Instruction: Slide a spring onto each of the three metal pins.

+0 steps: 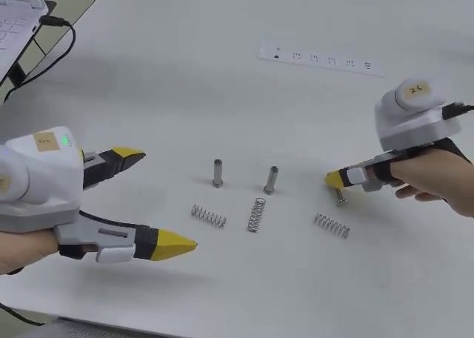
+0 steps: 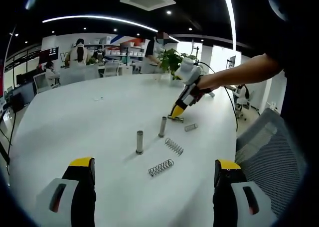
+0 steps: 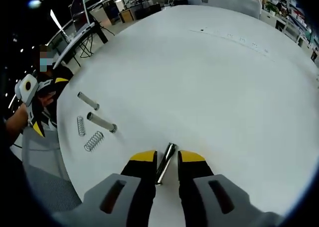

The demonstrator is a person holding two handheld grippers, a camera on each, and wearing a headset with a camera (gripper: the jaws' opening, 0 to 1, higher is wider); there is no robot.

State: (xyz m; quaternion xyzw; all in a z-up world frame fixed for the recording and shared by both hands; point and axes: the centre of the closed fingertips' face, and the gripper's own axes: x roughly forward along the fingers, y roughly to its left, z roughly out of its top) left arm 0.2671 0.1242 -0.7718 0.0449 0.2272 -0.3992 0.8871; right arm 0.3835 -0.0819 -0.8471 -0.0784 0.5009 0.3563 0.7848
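All three steel coil springs [image 1: 256, 214] lie loose, 6 o'clock of two upright grey metal pins [image 1: 218, 173]; right gripper [image 3: 168, 156] clamps the third pin [image 3: 165, 164], left gripper [image 1: 159, 200] gapes empty

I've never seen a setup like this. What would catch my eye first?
Probably the two yellow-tipped, hand-held tools over the white table. The left gripper gapes open at the near left, while the right gripper has its jaws on either side of a small metal pin. Between them two more pins stand upright, with three loose springs lying just in front.
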